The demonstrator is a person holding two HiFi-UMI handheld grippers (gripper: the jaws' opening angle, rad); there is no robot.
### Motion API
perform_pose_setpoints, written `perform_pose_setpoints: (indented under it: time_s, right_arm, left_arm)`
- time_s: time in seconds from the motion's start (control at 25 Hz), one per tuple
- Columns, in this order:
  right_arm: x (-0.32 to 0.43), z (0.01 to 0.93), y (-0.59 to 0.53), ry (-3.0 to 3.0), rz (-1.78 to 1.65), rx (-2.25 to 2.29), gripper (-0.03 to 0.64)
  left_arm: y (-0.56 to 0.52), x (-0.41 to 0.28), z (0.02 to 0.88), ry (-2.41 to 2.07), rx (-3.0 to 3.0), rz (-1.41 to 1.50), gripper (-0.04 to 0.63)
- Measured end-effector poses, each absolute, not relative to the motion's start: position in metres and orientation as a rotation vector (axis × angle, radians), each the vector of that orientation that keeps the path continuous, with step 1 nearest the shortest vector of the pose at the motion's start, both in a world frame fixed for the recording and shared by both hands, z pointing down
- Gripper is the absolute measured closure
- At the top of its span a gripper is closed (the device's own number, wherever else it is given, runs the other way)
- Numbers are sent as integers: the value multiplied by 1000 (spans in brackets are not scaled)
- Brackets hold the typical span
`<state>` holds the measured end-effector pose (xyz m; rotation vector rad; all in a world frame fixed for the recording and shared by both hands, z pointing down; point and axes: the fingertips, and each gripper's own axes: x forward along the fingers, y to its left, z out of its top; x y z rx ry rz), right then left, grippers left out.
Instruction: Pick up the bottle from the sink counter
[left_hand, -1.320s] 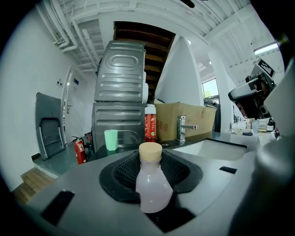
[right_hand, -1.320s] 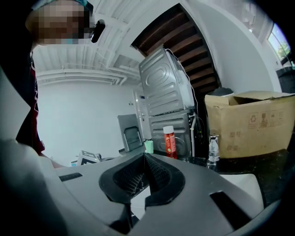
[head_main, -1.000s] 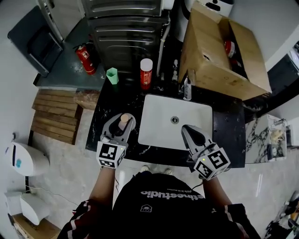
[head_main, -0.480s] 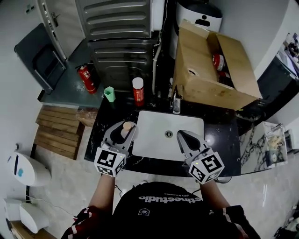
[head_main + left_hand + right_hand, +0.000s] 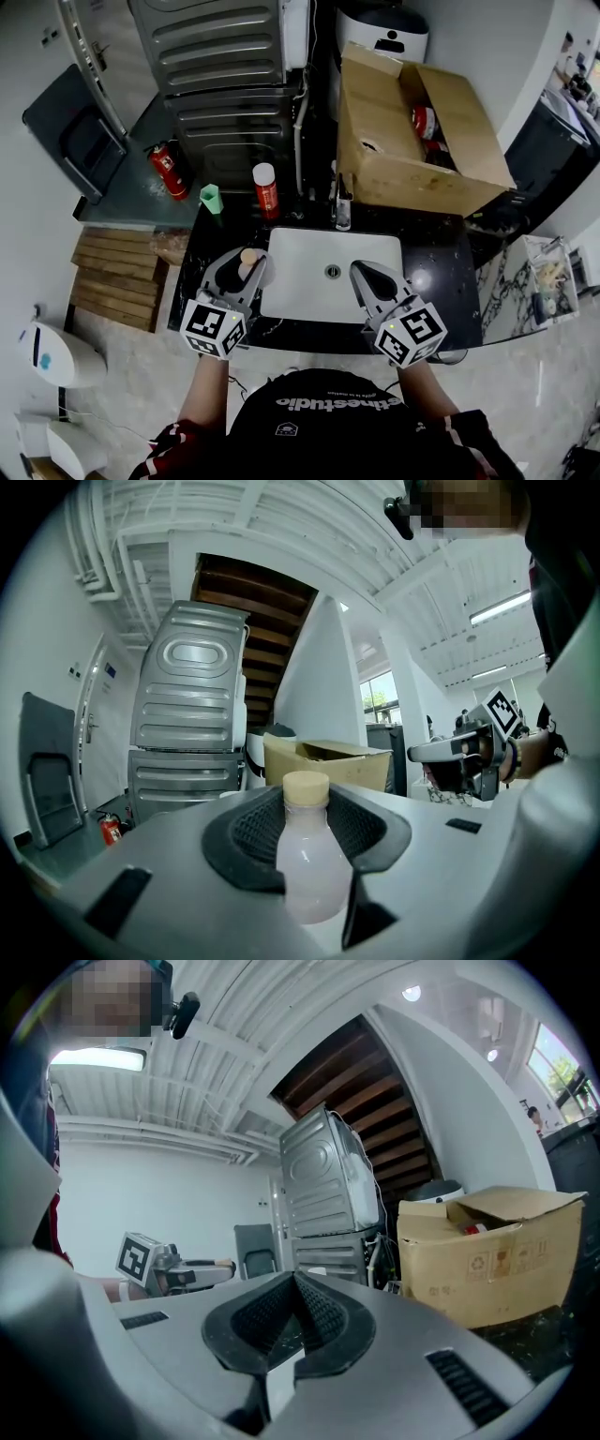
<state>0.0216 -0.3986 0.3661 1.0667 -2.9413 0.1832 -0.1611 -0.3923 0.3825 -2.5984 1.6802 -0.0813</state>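
Observation:
A small bottle [image 5: 309,855] of pale pink liquid with a beige cap stands upright between the jaws of my left gripper [image 5: 310,810], which is shut on its body. In the head view the bottle [image 5: 248,257] and left gripper [image 5: 243,262] hang over the black counter [image 5: 211,246] just left of the white sink [image 5: 309,291]. My right gripper [image 5: 362,271] is over the sink's right part, shut with nothing in it. In the right gripper view the right gripper [image 5: 292,1286] has its pads meeting at the tip.
A red can [image 5: 266,190] and a green cup [image 5: 211,199] stand at the counter's back left. The tap [image 5: 343,208] rises behind the sink. An open cardboard box [image 5: 412,131] sits at the back right. A fire extinguisher [image 5: 167,171] and a grey appliance [image 5: 216,84] stand beyond.
Both grippers have come up off the counter level, the left one carrying the bottle with it. The bottle sits the same way in the left jaws.

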Motion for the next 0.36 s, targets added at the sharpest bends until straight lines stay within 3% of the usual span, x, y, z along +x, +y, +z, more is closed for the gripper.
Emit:
perform_pose_setpoints:
  time_s: [0.36]
  right_arm:
    - [27, 368, -401, -2942, 187, 1077, 580]
  left_arm:
    - [-397, -150, 375, 1639, -2592, -101, 448]
